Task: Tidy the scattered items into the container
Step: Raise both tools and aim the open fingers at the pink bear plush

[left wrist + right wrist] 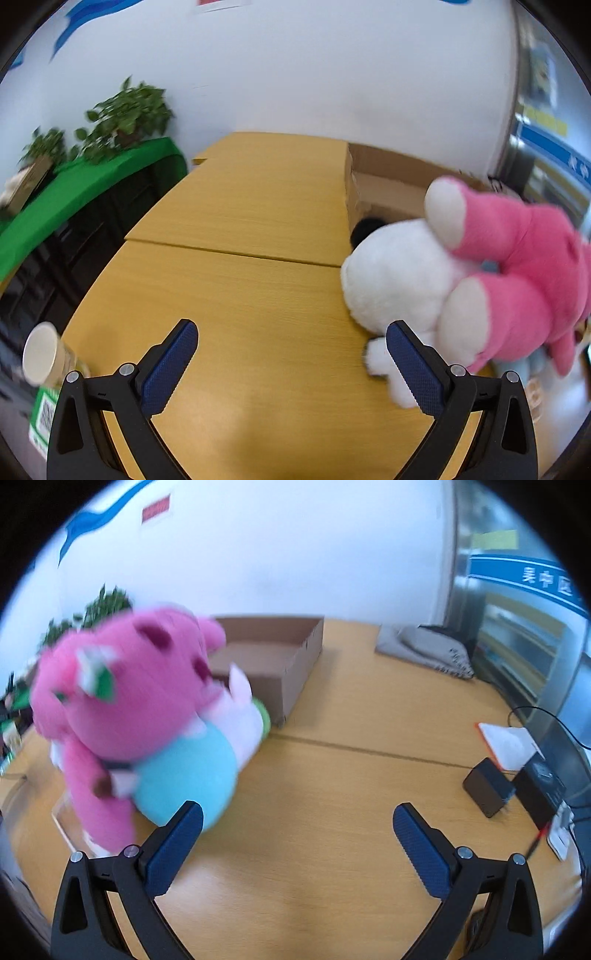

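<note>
You are holding the left gripper (291,354) over the wooden table (236,295) with its blue-padded fingers (170,365) spread wide and gripping nothing. Just to its right, a white plush toy (395,284) is lying on the tabletop beside a pink plush toy (532,273), and the right-hand pad is sitting in front of the white one's lower edge. Behind them the cardboard box (373,184) is standing open. You are keeping the right gripper (297,829) wide apart and empty too, above bare table. In its view the pink plush toy (140,698) is piled with a turquoise plush (188,775) to the left, near the box (291,664). A paper cup (44,354) is lying at the table's left edge.
</note>
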